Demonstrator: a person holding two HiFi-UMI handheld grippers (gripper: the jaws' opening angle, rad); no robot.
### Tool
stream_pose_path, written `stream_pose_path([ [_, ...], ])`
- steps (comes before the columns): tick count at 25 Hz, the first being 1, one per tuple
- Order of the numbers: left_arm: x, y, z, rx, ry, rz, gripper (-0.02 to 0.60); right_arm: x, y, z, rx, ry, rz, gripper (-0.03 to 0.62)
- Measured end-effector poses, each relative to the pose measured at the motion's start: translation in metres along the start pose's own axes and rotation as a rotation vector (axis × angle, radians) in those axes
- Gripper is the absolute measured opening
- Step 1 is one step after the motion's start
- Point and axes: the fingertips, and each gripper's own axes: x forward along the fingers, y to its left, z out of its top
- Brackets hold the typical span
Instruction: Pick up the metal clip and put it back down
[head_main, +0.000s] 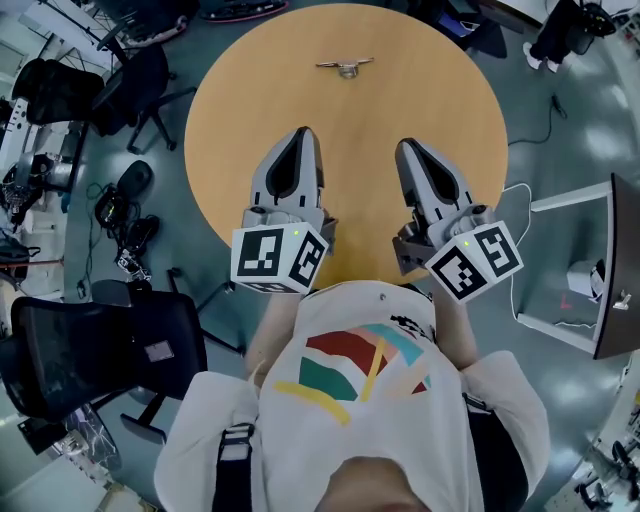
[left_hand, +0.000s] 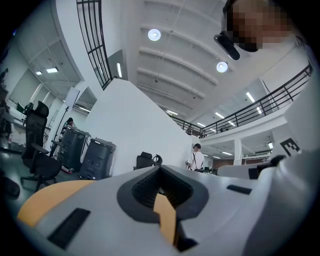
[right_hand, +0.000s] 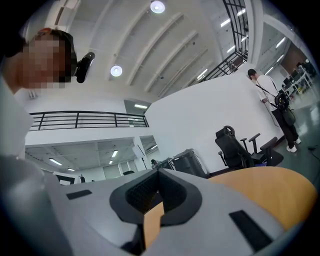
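Note:
The metal clip (head_main: 345, 67) lies flat near the far edge of the round wooden table (head_main: 440, 90), silver with two thin arms spread sideways. Both grippers sit at the table's near side, well short of the clip. My left gripper (head_main: 302, 132) points away from me with its jaws together and nothing between them. To its right, my right gripper (head_main: 407, 146) is also shut and empty. Each gripper view looks up over its own closed jaws, the left gripper (left_hand: 160, 170) and the right gripper (right_hand: 157, 172), at ceiling and walls. The clip is in neither gripper view.
Black office chairs stand left of the table (head_main: 130, 85) and beside me at lower left (head_main: 90, 350). A white stand (head_main: 590, 270) and a trailing cable (head_main: 520, 200) are on the floor at right. A standing person (right_hand: 270, 95) is far off in the room.

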Motion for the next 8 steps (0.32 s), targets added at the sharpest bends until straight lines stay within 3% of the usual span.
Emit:
stream_pose_path([
  [8, 0.0089, 0.0061, -0.0008, -0.006, -0.003, -0.008, 0.043, 0.0092, -0.0049, -0.0043, -0.033, 0.017, -0.014, 0.014],
])
